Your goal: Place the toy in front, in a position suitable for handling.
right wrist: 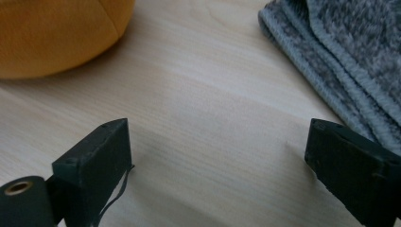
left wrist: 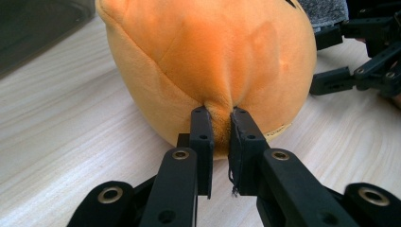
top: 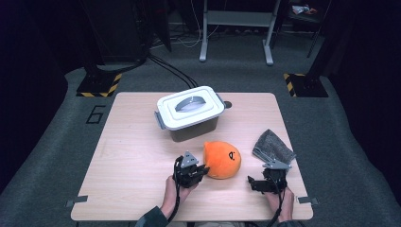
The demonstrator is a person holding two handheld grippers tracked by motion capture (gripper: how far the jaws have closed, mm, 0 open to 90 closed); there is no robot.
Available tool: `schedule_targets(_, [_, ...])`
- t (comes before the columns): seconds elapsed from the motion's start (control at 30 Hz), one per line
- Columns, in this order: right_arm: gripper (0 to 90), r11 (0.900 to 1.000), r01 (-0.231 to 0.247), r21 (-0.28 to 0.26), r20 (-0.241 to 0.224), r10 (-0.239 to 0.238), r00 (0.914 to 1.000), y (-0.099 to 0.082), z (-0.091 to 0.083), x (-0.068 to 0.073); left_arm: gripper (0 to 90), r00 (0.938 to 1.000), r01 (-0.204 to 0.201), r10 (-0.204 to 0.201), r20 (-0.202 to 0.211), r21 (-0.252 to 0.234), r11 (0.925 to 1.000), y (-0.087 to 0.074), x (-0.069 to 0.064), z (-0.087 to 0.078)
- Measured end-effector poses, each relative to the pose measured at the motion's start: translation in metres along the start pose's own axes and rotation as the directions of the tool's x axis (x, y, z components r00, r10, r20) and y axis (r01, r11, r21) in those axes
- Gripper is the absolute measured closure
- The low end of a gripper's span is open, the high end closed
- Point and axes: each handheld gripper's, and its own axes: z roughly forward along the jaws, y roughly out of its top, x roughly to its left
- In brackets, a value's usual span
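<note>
**Plush pinched by the left gripper, right jaws spread over bare table**

At the near edge of the table [top: 132, 156], two hands are seen coming in from below, each with a gripper. The left gripper [top: 204, 169] is held against the near-left side of the orange plush [top: 222, 159]. In the left gripper view its jaws are pressed almost together on a fold of the plush [left wrist: 213, 61], and the fabric is drawn into a crease between the pads [left wrist: 202, 137]. The plush is seated on the wood, near the middle of the table and a little toward the person.

The right gripper [top: 255, 183] is held low at the near-right, apart from the plush. Its jaws are spread wide in the right gripper view, with nothing but bare wood between the pads [right wrist: 101, 156]. An edge of the plush [right wrist: 56, 33] is seen at upper left there, and the grey cloth [right wrist: 345, 56] at upper right, just beyond the far jaw.

The cloth [top: 273, 145] is laid folded to the right of the plush, just beyond the right gripper. Farther back, a box [top: 191, 113] with a white lid and grey handle is set near the far edge, its lid on.
</note>
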Motion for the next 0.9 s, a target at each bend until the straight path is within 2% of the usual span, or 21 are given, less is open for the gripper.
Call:
schedule_targets(0.13, [7.0,0.9997,0.000,-0.026,-0.003,0.000,1.0000,0.013,-0.007,-0.004,81.2,1.0000,-0.004,0.004,0.006,0.003,1.0000,0.000,0.002,0.000])
schedule_targets(0.23, [7.1,0.9993,0.008,-0.037,0.016,-0.008,0.9998,0.023,-0.009,-0.007,81.1,0.9999,-0.014,0.014,0.007,0.006,0.9999,0.001,0.003,0.000])
schedule_targets(0.3, [7.2,0.9991,0.001,-0.043,0.037,0.000,0.9993,0.032,-0.009,-0.013,81.1,0.9999,-0.007,0.007,0.011,0.006,1.0000,0.001,0.003,0.000])
schedule_targets(0.33, [6.9,0.9989,-0.020,-0.041,0.042,0.022,0.9989,0.036,-0.009,-0.016,81.1,0.9999,-0.011,0.011,0.011,0.010,0.9999,0.002,0.003,0.000])
schedule_targets(0.47, [7.1,0.9981,-0.034,-0.051,0.067,0.037,0.9971,0.046,-0.007,-0.026,81.0,0.9998,-0.019,0.019,0.009,0.012,0.9997,0.002,0.002,0.000])
schedule_targets(0.53, [7.2,0.9986,-0.046,-0.026,0.119,0.049,0.9917,0.055,-0.002,-0.037,81.0,0.9997,-0.023,0.023,0.012,0.014,0.9996,0.003,0.004,0.000])
schedule_targets(0.6, [7.1,0.9981,-0.061,-0.003,0.128,0.061,0.9900,0.058,0.003,-0.045,81.0,0.9997,-0.021,0.021,0.011,0.015,0.9997,0.003,0.004,0.001])
schedule_targets(0.67, [7.1,0.9963,-0.084,0.019,0.158,0.080,0.9842,0.062,0.008,-0.052,80.9,0.9996,-0.024,0.024,0.014,0.021,0.9995,0.004,0.005,0.001])
schedule_targets(0.8, [6.7,0.9922,-0.111,0.058,0.179,0.099,0.9788,0.065,0.017,-0.064,80.8,0.9996,-0.027,0.026,0.014,0.025,0.9993,0.005,0.005,0.001])
schedule_targets(0.9, [6.2,0.9895,-0.126,0.071,0.173,0.112,0.9785,0.065,0.022,-0.070,80.9,0.9993,-0.035,0.035,0.014,0.024,0.9991,0.005,0.006,0.001])
